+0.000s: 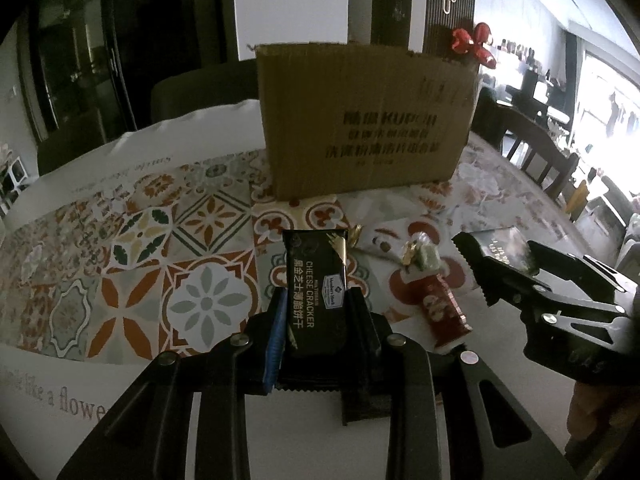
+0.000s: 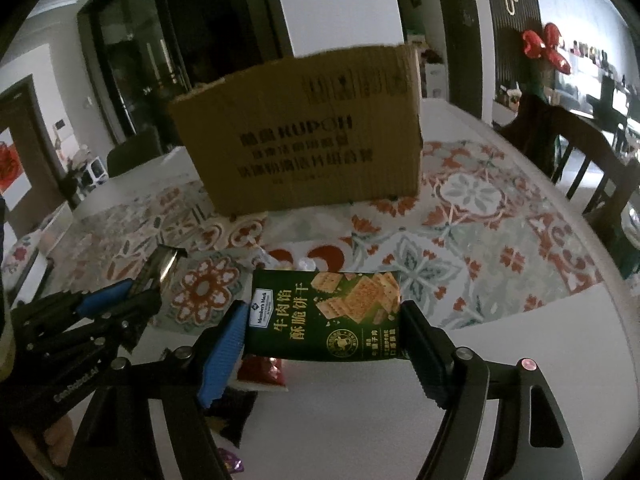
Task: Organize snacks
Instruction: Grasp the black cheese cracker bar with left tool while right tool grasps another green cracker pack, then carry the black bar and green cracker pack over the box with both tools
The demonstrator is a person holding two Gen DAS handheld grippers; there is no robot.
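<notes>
My left gripper [image 1: 316, 320] has its jaws drawn narrow on a black cheese cracker packet [image 1: 318, 294], pinched across its short width so the long axis runs straight ahead, away from me, toward the cardboard box [image 1: 366, 120]. My right gripper [image 2: 324, 340] has its jaws set wide and closed on a green beef cracker packet [image 2: 326, 314], gripped at its two ends so its long axis lies crosswise between the pads. Both packets are clear of the table [image 1: 224, 432], held over the patterned cloth [image 1: 132, 264].

The box stands upright at the far side of the cloth, directly ahead of both hands and well above them; its open top is not visible from here, only its printed front wall. Neither hand looks clearly nearer. I judge both packets must go up over that front rim before release, the green one entering broadside. A red snack packet [image 1: 444, 308] and small wrapped sweets [image 1: 420, 254] lie on the cloth between me and the box.
</notes>
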